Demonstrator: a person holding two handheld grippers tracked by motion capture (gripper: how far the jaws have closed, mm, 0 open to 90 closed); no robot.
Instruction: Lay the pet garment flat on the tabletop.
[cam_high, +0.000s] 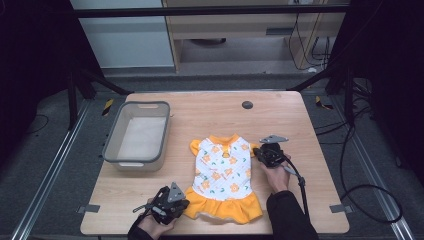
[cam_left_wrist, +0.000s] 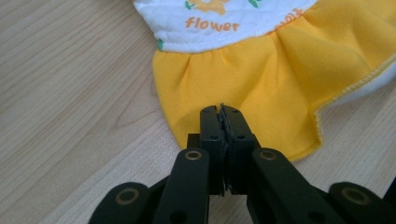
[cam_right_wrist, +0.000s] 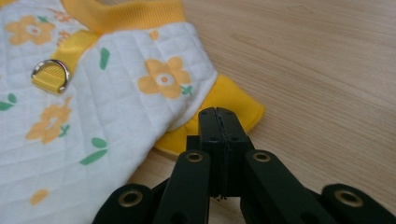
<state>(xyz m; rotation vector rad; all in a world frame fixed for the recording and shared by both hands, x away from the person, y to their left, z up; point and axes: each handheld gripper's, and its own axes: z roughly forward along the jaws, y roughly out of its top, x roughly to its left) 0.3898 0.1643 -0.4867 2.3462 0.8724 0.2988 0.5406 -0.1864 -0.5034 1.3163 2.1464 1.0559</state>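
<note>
Small pet dress lies flat near the middle of the wooden table, neck toward the far edge, yellow ruffle hem toward the person. White quilted body with orange flowers, yellow collar and sleeve cuffs, a metal D-ring on a yellow strap at the back. Grey plastic bin stands well apart to its left.

Left gripper: jaws pressed together; from the left gripper view the tips sit over the near left corner of the ruffle. Whether any cloth is pinched between them I cannot tell.

Right gripper: jaws together, tips just at the yellow sleeve cuff on the dress's right side; grip on the cuff not confirmed either.

Handling judgement: light, soft, limp fabric; it will sag and fold when lifted and slide easily over the smooth wood. The quilted body is thicker, the ruffle thin and prone to bunching. Best holds look like the edges: hem corner and cuff, pinched through full thickness. Avoid the D-ring, hard and slippery.
</note>
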